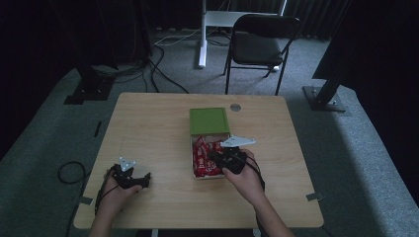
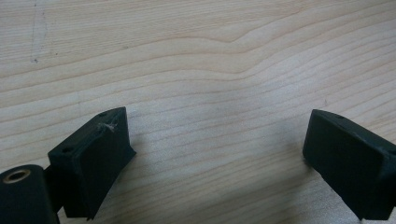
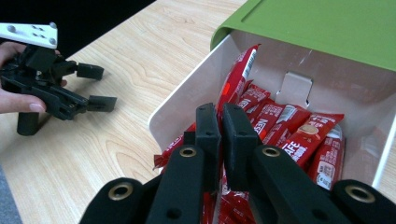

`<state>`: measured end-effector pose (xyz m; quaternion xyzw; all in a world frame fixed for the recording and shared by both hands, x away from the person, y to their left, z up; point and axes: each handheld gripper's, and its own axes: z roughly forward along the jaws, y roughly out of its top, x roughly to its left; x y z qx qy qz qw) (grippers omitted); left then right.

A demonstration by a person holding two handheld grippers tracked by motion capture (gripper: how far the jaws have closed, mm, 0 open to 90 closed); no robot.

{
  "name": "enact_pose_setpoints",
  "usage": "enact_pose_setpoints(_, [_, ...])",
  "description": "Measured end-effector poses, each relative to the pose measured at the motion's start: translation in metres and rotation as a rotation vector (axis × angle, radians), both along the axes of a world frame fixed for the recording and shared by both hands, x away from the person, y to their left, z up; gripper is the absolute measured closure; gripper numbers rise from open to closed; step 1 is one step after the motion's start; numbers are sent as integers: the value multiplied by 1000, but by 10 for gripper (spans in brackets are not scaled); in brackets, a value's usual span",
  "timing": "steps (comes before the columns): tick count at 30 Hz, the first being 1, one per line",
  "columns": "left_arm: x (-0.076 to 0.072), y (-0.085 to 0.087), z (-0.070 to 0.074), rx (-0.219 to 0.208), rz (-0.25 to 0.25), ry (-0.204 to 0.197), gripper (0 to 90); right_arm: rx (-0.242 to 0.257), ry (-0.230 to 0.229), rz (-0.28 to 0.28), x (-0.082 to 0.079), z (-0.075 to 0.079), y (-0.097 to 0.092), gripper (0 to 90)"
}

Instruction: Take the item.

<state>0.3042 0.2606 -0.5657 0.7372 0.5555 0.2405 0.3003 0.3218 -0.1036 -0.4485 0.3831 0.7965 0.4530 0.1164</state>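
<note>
Left gripper (image 1: 129,174): held low on the near left of the worktop (image 1: 153,133), well apart from the box; its jaws are seen spread wide over bare wood, with nothing between them.
Right gripper (image 3: 220,140): held over the near end of the open box; its jaws are pressed together, and whether a wrapper edge is pinched between them cannot be told, since the pads hide that spot.
Red packets (image 3: 299,133): a heap of red wrapped snack packets is seen lying inside the white tray, several slanted against each other; none is seen out on the worktop.
White tray (image 3: 187,95): drawn out toward the person from under the green lid, its near corner cut off by the right gripper.
Green lid (image 1: 209,120): lying flat at the middle of the worktop, covering the far part of the box.
Progress: judged early; the box stands open, while lifting a packet out appears not yet done.
Hard to make out: wrapper print is blurred; the tray floor is hidden under packets.
Beyond: a black chair (image 1: 259,42) on grey carpet.
</note>
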Motion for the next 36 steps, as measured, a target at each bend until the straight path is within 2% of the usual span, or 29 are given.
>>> enact_pose_setpoints(6, [0,0,0,1,0,0,83,14,-11,7,-1,7,-4,859])
enact_pose_setpoints(15, [0,0,0,1,0,1,83,50,-31,-17,0,15,-14,859])
enact_pose_setpoints(31, [0,0,0,0,0,1,83,86,-67,-98,5,28,-39,859])
enact_pose_setpoints(36, [0,0,0,0,0,0,83,96,-81,-143,8,31,-53,859])
